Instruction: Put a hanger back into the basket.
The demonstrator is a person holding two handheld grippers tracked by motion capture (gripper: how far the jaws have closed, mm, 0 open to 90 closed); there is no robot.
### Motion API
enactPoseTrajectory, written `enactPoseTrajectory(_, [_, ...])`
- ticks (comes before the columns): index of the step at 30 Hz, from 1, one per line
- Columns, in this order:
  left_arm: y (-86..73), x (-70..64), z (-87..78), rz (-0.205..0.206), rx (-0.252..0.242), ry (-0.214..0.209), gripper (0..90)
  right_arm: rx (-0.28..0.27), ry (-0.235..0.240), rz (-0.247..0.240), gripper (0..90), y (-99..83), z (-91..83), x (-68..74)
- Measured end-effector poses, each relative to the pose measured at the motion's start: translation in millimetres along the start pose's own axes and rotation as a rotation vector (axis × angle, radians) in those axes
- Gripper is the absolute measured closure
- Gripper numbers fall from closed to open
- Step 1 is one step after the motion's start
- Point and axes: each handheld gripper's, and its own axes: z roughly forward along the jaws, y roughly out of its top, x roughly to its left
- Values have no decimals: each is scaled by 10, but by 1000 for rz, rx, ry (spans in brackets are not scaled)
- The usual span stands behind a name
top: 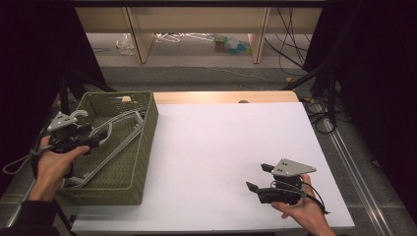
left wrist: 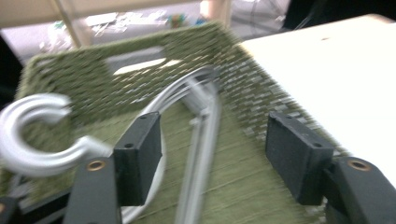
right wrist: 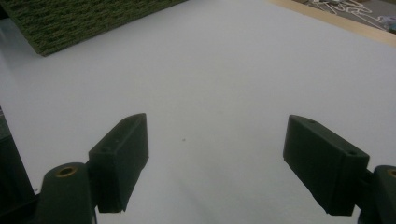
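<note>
Right gripper [top: 257, 178] idles near front edge of white table [top: 221, 147], black jaws spread wide, nothing between them, likely waiting to receive. Left gripper [top: 93, 140] reaches into woven olive-green rectangular basket [top: 147, 123] at table's left end, jaws apart, straddling bundle of grey plastic clothes hangers [left wrist: 201, 116]; curved hook [left wrist: 32, 135] lies just outside left jaw, not yet clamped. Hangers rest flat in basket, hooks toward person, handy for pickup. Beyond table: wooden shelving, floor clutter.

Grey hangers [top: 115, 140] inside green basket [top: 143, 162]
</note>
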Motion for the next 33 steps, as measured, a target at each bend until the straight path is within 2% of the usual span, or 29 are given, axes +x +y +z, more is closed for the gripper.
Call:
enactPoseTrajectory(4, [28, -246, -112, 16, -40, -43, 318, -7, -2, 1, 229, -6, 12, -2])
enactPoseTrajectory(7, [30, -412, -187, 7, -77, -81, 296, -8, 5, 4, 227, -16, 33, 1])
enactPoseTrajectory(9, [12, -531, -231, 9, -69, -105, 287, -14, 4, 4, 226, -22, 43, 5])
enactPoseTrajectory(10, [-1, -604, -256, 27, -68, -121, 280, -14, 6, 7, 224, -24, 44, 8])
enactPoseTrajectory(13, [-28, -748, -304, 50, -72, -127, 280, -21, 15, 7, 224, -28, 60, 7])
enactPoseTrajectory(14, [-34, -799, -319, 49, -74, -133, 278, -21, 13, 11, 224, -32, 64, 11])
enactPoseTrajectory(16, [-49, -897, -335, 21, -91, -169, 278, -17, 16, 12, 223, -38, 71, 15])
enactPoseTrajectory(20, [-106, -1090, -293, 14, -90, -237, 275, -21, 16, 16, 222, -38, 77, 19])
enactPoseTrajectory(22, [-148, -1185, -246, 39, -95, -254, 272, -23, 18, 12, 222, -39, 76, 17])
enactPoseTrajectory(27, [-277, -1371, -115, 35, -107, -305, 252, -29, 27, 14, 221, -55, 91, 6])
enactPoseTrajectory(30, [-347, -1469, -46, 50, -103, -333, 241, -37, 28, 19, 218, -68, 108, 11])
enactPoseTrajectory(33, [-406, -1552, -15, 57, -126, -348, 232, -28, 52, 31, 217, -65, 98, 28])
